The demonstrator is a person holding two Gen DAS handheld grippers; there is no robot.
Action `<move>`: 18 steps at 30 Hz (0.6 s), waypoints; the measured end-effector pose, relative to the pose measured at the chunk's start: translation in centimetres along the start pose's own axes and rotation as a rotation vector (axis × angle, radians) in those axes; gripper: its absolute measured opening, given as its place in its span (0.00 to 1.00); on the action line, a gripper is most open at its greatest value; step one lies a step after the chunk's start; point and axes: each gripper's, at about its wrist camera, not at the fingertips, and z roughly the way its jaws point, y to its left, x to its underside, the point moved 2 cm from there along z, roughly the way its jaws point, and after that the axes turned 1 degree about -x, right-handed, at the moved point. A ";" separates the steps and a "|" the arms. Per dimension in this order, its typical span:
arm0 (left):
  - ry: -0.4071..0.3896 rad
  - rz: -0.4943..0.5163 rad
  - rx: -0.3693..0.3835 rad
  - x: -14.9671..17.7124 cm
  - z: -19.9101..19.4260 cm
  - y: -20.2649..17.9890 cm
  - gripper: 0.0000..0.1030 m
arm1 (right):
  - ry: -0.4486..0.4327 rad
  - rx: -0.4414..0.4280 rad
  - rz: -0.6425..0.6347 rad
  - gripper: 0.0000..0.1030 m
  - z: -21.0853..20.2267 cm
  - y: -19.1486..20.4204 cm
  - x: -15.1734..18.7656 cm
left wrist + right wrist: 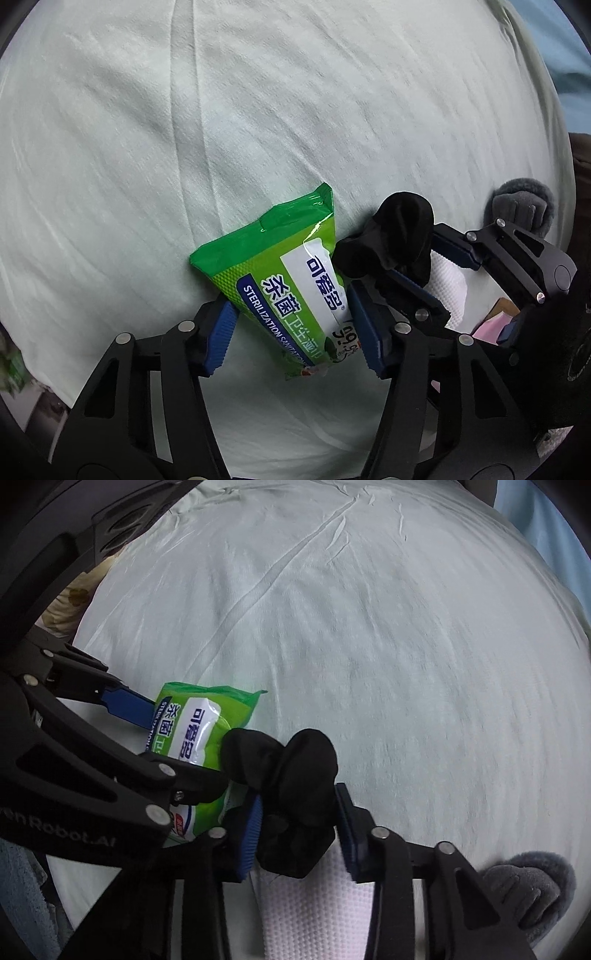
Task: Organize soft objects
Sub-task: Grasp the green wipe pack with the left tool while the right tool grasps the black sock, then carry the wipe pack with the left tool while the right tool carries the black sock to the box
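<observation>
Pale green bedsheet (258, 110), creased and slightly mounded, fills both wrist views and carries every object. Nearest the left camera, the left gripper (295, 332) is clamped on a green wet-wipe pack (280, 280): both blue pads press its long sides, and its long axis runs from the jaws up and away toward the sealed top edge, tilted a little leftward. Immediately to its right, touching the pack's edge, the right gripper (299, 830) is clenched on a bundled black sock (288, 782), whose bulk bulges above the pads. Beneath the sock lies a white textured cloth (314, 904). Farther right, apart from both jaws, a grey fleecy glove (532, 890) rests on the sheet, nearer the right hand than the left. The two grippers stand side by side, almost in contact, so any lift probably requires them to separate first to avoid dragging sock against pack.
</observation>
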 end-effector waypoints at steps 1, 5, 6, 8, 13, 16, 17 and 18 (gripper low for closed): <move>-0.003 0.004 0.001 0.0 0.0 -0.2 0.48 | -0.003 -0.006 0.006 0.27 -0.1 0.1 0.0; -0.012 0.023 0.008 0.2 -0.5 -0.3 0.43 | -0.007 -0.008 0.021 0.21 -0.2 0.1 -0.7; -0.016 0.023 0.014 0.4 -0.7 -0.4 0.41 | -0.009 -0.007 0.026 0.20 0.0 -0.2 -0.9; -0.023 0.025 0.021 0.4 -1.3 -0.6 0.41 | -0.013 -0.002 0.037 0.19 -0.3 -0.1 -1.0; -0.046 0.045 0.044 0.7 -4.0 0.9 0.41 | -0.032 0.008 0.096 0.17 -2.3 -0.7 -0.5; -0.068 0.068 0.059 1.1 -5.3 1.0 0.41 | -0.055 0.017 0.146 0.17 -4.0 -0.8 -0.2; -0.078 0.081 0.061 1.3 -5.9 1.1 0.41 | -0.064 0.022 0.164 0.17 -4.7 -0.9 0.0; -0.091 0.097 0.063 1.5 -6.6 1.0 0.41 | -0.073 0.027 0.181 0.17 -5.2 -0.8 0.0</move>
